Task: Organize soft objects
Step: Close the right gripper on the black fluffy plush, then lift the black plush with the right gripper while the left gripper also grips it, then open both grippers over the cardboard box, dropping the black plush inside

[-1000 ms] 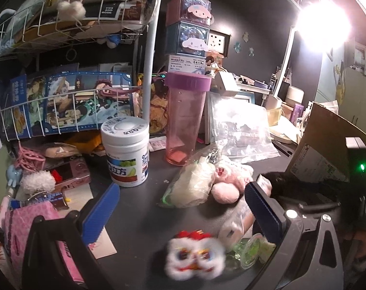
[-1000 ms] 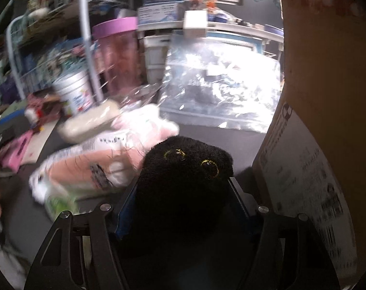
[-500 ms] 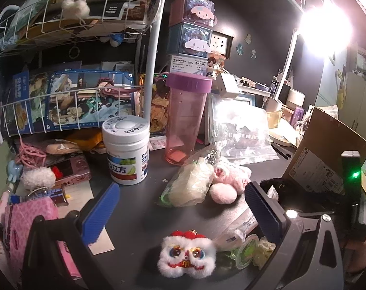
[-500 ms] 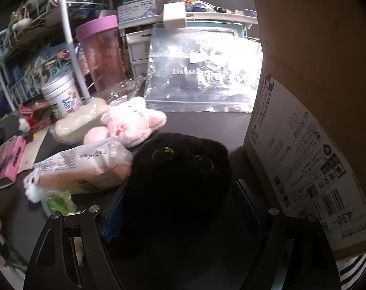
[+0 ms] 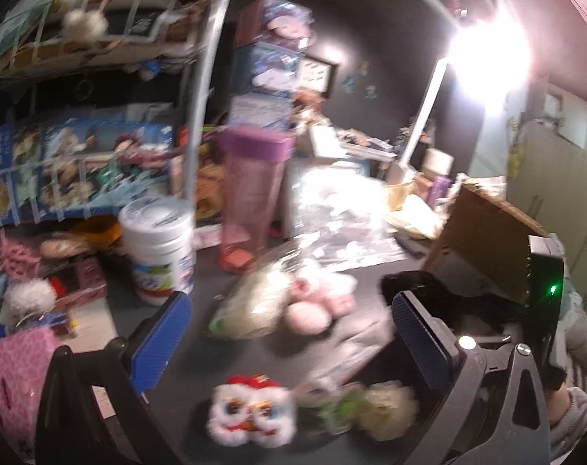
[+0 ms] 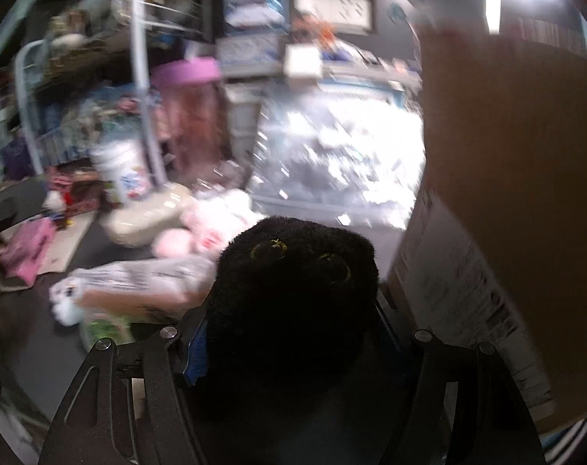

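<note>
My right gripper (image 6: 289,345) is shut on a black plush toy (image 6: 293,290) with yellow-ringed eyes, held just left of a cardboard box (image 6: 506,201). My left gripper (image 5: 293,333) is open and empty above the dark desk. Below it lies a white lion-face plush (image 5: 252,420). A pink plush (image 5: 316,302) and a bagged cream plush (image 5: 251,302) lie between its fingers in view. A bagged toy (image 6: 138,290) lies left of the black plush. The right gripper and black plush show in the left wrist view (image 5: 421,286).
A white tub (image 5: 157,248), a pink tumbler (image 5: 251,201) and a wire rack (image 5: 200,89) stand at the back left. A shiny plastic bag (image 6: 336,162) leans behind the toys. A green and cream item (image 5: 363,407) lies by the lion plush. A lamp (image 5: 483,42) glares.
The right gripper has lifted the black plush a little and swung beside the box. The left gripper has shifted slightly; both views are blurred by motion.
</note>
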`<state>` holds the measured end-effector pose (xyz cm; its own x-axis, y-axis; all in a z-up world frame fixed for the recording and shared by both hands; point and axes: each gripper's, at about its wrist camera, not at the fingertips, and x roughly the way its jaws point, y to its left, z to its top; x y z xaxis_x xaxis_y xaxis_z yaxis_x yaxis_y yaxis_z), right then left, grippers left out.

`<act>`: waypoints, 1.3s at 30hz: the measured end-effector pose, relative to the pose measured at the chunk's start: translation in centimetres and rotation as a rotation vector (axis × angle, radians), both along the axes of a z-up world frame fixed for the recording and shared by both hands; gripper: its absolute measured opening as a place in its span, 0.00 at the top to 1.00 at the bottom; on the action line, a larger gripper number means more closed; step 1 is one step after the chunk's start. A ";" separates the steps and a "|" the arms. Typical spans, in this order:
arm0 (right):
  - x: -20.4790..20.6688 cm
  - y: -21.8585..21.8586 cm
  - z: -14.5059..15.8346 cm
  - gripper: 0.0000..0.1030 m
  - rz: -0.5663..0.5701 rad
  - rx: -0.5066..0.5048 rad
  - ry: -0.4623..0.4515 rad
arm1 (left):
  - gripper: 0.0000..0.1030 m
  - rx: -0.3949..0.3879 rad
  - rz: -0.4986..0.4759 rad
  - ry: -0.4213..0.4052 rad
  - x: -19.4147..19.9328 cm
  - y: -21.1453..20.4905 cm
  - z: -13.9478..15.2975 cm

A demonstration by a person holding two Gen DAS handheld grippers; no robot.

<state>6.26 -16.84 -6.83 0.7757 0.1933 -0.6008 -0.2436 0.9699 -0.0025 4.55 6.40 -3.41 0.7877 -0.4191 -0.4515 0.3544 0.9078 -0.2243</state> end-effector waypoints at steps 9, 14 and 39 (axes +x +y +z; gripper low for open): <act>-4.1 0.7 5.5 0.36 0.272 0.087 -0.214 | 0.08 -0.088 -0.278 -0.026 -1.1 -6.0 4.3; -6.8 -1.7 8.4 0.36 0.349 0.130 -0.335 | 0.30 -0.112 -0.375 -0.033 -1.7 -9.5 6.8; -2.9 -17.4 8.1 0.32 0.117 0.176 -0.267 | 0.40 0.114 -0.541 0.080 5.1 -29.3 8.6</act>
